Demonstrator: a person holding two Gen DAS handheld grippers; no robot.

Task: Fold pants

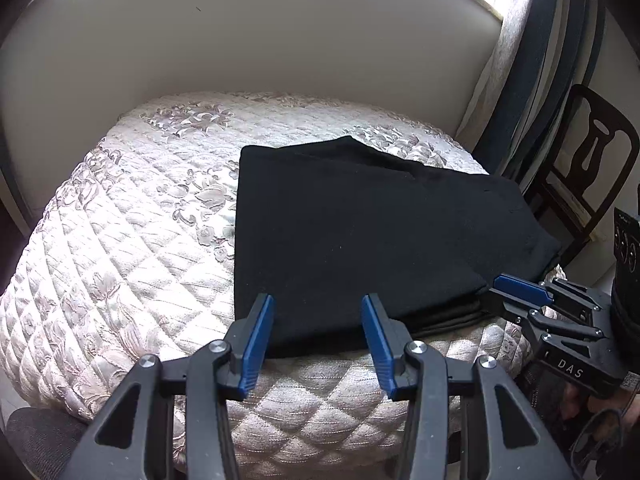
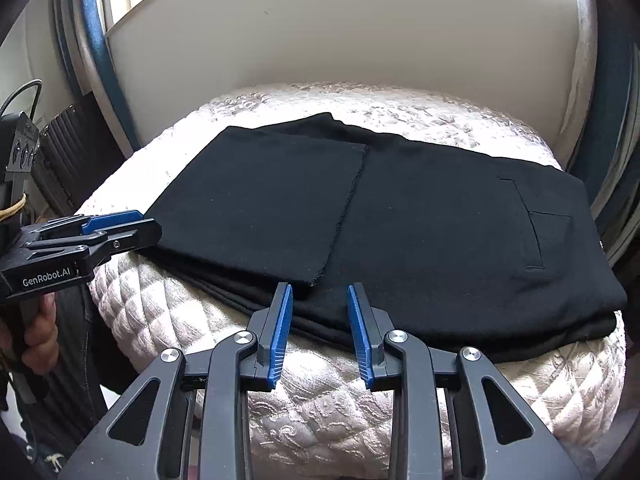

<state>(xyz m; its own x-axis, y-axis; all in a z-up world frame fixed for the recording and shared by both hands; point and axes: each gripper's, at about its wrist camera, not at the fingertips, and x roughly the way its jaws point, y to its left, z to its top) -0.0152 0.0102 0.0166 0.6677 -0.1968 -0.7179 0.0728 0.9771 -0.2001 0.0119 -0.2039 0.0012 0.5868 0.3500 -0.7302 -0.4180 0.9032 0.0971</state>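
The pants (image 2: 400, 232) lie folded in a neat stack on the bed (image 1: 132, 248), seemingly finished, with both the left gripper (image 1: 318, 308) and right gripper (image 2: 320, 300) spread and empty.

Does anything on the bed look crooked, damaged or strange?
Nothing looks damaged. The black pants lie folded on the quilted cover, but the top flap sits slightly askew, and its raw edge leaves the pocket side uncovered.
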